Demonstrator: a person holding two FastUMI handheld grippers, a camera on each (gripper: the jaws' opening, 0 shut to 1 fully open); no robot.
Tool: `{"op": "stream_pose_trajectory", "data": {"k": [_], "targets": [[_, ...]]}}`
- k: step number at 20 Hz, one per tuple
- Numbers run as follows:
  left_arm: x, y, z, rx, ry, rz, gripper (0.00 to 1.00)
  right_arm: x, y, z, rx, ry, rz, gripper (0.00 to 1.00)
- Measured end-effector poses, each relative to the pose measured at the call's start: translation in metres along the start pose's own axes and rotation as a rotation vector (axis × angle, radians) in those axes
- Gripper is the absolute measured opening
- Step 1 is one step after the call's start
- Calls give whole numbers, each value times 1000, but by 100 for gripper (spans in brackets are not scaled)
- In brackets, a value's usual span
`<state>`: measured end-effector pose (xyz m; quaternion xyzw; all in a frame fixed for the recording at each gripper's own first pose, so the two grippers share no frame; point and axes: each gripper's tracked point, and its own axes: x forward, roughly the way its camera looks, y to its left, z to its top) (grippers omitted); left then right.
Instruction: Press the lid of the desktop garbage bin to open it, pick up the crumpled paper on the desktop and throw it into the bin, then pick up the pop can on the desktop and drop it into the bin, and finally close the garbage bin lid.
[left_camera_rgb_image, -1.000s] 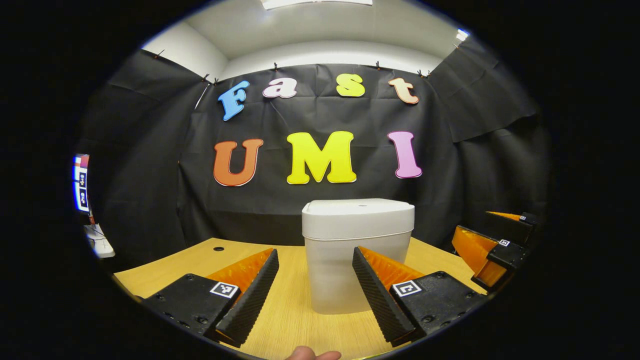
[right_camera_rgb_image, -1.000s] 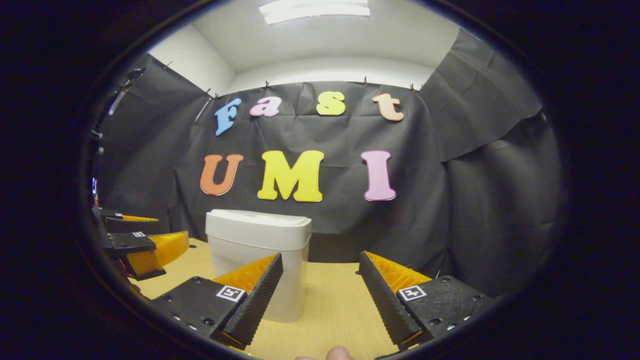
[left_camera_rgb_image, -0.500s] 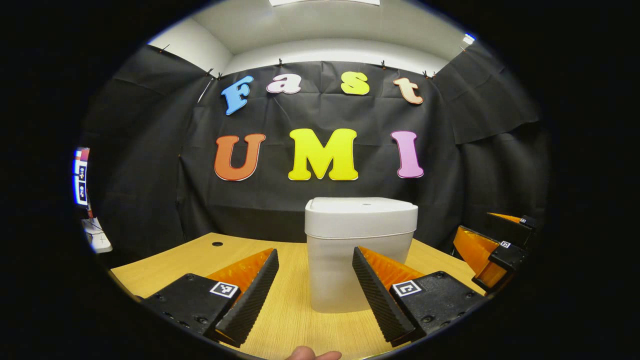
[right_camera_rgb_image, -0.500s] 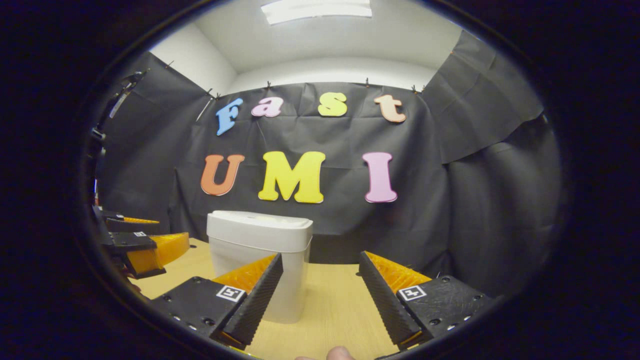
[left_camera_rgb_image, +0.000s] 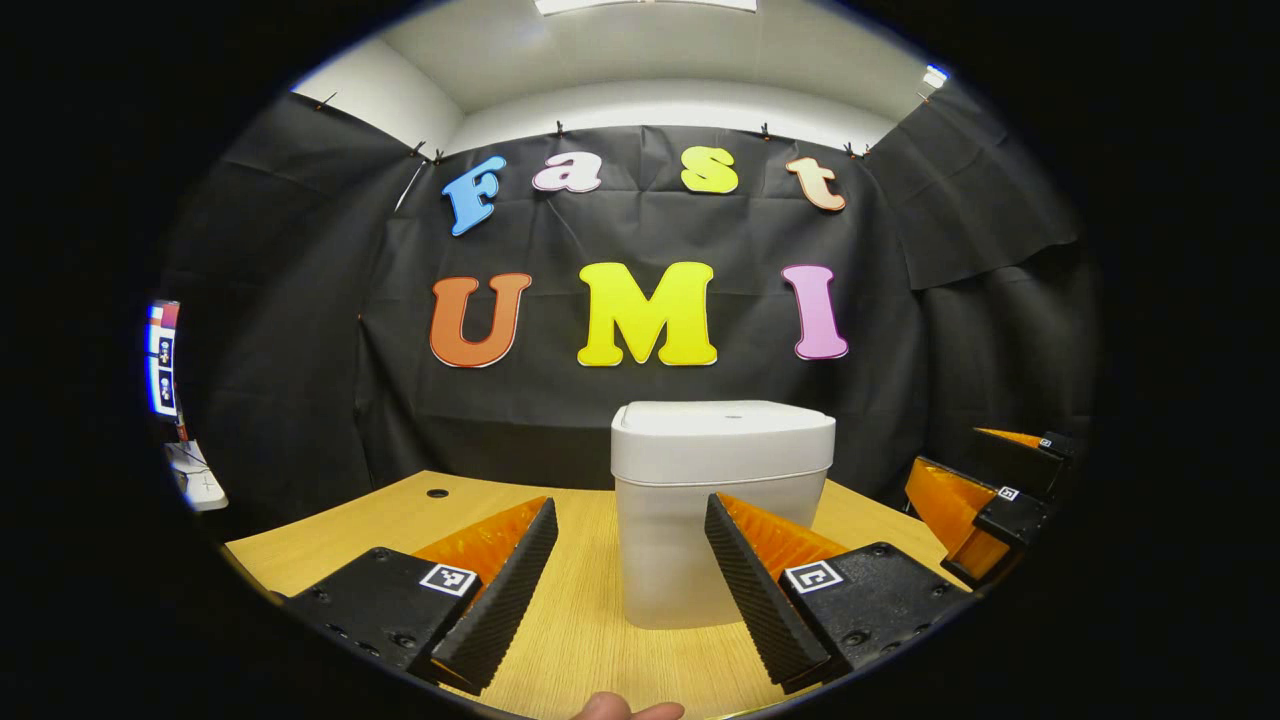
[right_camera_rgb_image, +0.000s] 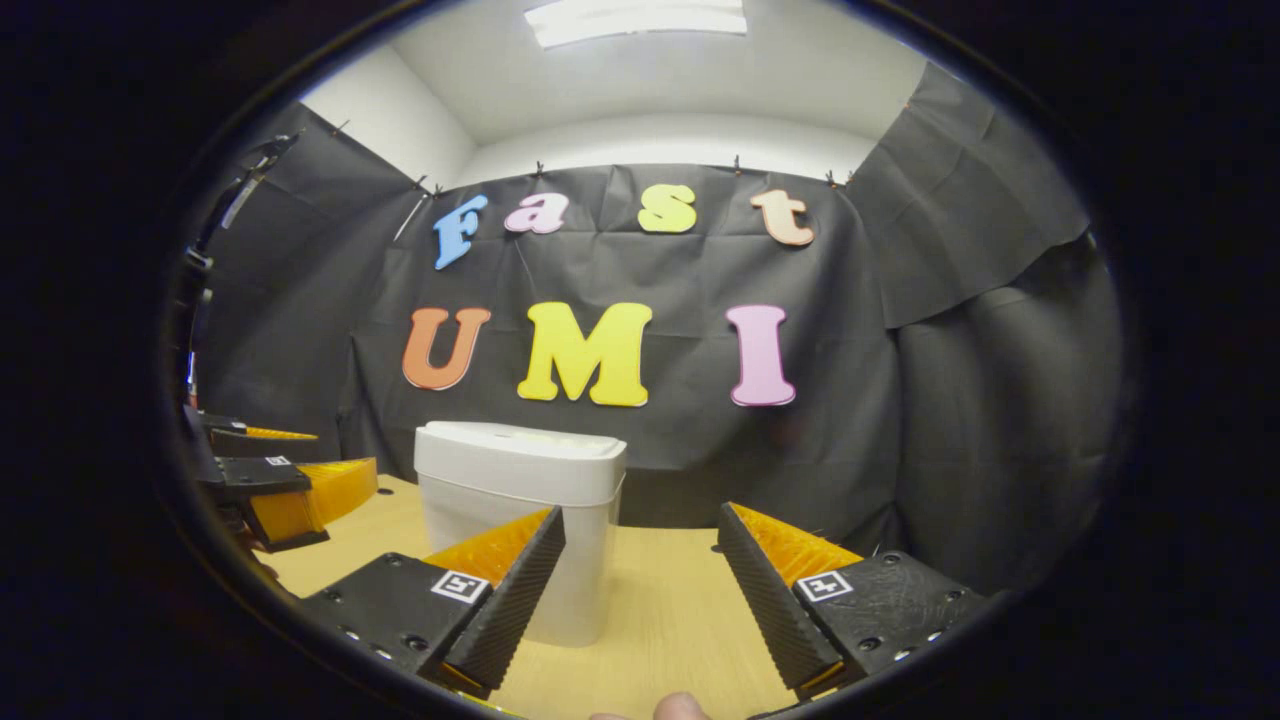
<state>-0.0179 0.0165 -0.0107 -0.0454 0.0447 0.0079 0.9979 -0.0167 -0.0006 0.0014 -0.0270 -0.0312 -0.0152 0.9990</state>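
Note:
A white garbage bin (left_camera_rgb_image: 720, 500) stands upright on the wooden desktop (left_camera_rgb_image: 580, 620) with its lid (left_camera_rgb_image: 725, 420) down flat. My left gripper (left_camera_rgb_image: 630, 520) hovers just in front of it, open, with nothing between its fingers. In the right gripper view the same bin (right_camera_rgb_image: 520, 520) stands to the left, lid (right_camera_rgb_image: 520, 445) down. My right gripper (right_camera_rgb_image: 640, 530) is open and empty, pointing past the bin's right side. The right gripper (left_camera_rgb_image: 985, 500) also shows at the right edge of the left gripper view, and the left gripper (right_camera_rgb_image: 275, 480) at the left edge of the right gripper view.
The desktop (right_camera_rgb_image: 670, 600) runs back to the black cloth wall. A small round hole (left_camera_rgb_image: 437, 493) sits in the desk at the back left. A fingertip (left_camera_rgb_image: 625, 708) of the person shows at the bottom edge.
Both views have shifted only slightly. The bin, its lid and both open grippers stand as before.

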Motion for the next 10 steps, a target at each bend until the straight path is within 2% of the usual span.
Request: {"op": "stream_pose_trajectory", "data": {"k": [10], "targets": [[2, 4, 4, 1, -5, 5, 95, 1, 3, 4, 10, -4, 8, 95]]}}
